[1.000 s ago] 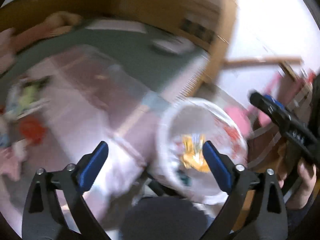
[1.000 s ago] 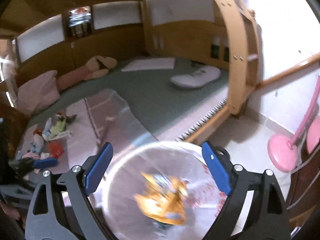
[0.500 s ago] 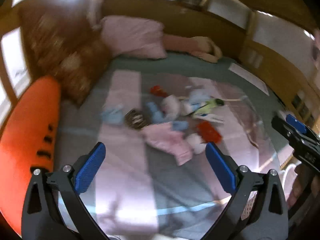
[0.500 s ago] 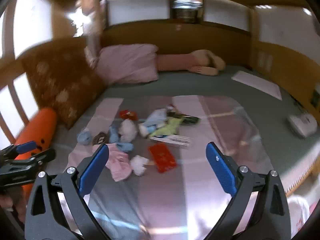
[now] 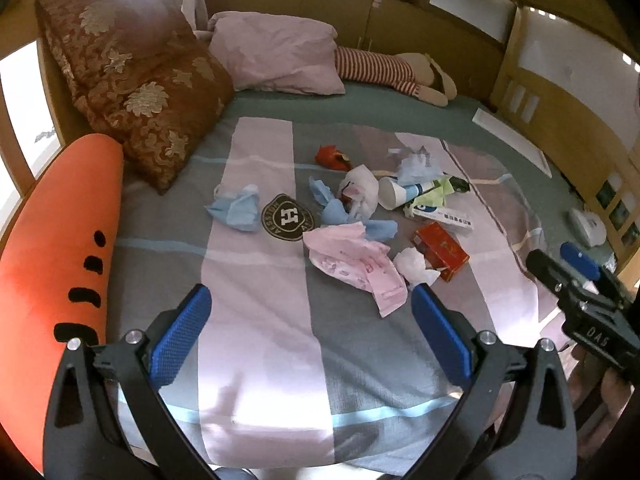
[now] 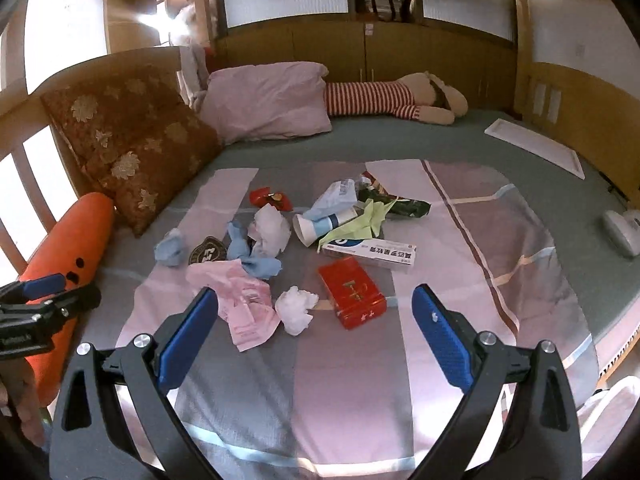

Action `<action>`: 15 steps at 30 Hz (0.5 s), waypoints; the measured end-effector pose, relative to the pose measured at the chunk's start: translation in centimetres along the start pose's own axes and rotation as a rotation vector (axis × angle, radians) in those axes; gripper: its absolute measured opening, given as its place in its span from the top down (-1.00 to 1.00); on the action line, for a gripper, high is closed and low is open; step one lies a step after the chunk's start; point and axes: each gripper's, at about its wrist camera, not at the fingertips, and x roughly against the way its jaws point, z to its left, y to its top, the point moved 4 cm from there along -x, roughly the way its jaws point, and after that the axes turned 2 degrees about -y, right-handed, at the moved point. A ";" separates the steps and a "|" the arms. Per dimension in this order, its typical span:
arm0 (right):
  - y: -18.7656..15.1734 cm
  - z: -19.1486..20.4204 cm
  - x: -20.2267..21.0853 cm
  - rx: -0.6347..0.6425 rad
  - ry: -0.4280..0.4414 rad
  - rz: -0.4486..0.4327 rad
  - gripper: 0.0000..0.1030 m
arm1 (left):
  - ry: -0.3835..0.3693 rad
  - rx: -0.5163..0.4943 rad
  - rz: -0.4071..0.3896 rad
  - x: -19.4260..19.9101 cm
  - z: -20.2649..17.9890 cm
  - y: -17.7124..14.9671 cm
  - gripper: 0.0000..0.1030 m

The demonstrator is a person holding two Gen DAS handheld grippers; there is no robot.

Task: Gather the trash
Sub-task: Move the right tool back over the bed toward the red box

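Note:
Trash lies scattered on the striped blanket (image 6: 460, 280) on the bed: a pink wrapper (image 6: 244, 300), a white tissue ball (image 6: 296, 308), a red box (image 6: 352, 292), a white medicine box (image 6: 372, 254), a paper cup (image 6: 316, 226), blue masks (image 6: 172, 246) and a red packet (image 6: 270, 198). In the left wrist view the pink wrapper (image 5: 356, 264) and red box (image 5: 440, 250) lie just beyond my open, empty left gripper (image 5: 310, 340). My right gripper (image 6: 316, 334) is open and empty, hovering short of the tissue and red box.
A brown patterned cushion (image 5: 132, 92), a pink pillow (image 5: 276, 52), an orange carrot plush (image 5: 52, 248) and a striped plush toy (image 5: 392, 72) lie around the blanket. A white device (image 6: 622, 230) sits at the right bed edge. Wooden walls surround the bed.
Both grippers swung away from the white bin with trash beside the bed and now face the trash pile on the blanket. Both stayed open and empty.

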 end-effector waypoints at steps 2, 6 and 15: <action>-0.1 -0.2 0.0 -0.006 0.002 -0.001 -0.86 | 0.000 -0.006 0.006 -0.2 -0.3 -0.1 -0.93; -0.1 -0.2 0.2 -0.010 0.002 -0.005 -0.86 | 0.006 -0.016 0.010 -0.3 -0.5 -0.3 -0.93; -0.1 -0.3 0.2 -0.002 -0.002 0.000 -0.86 | 0.007 -0.028 0.040 -1.2 -0.6 -0.7 -0.93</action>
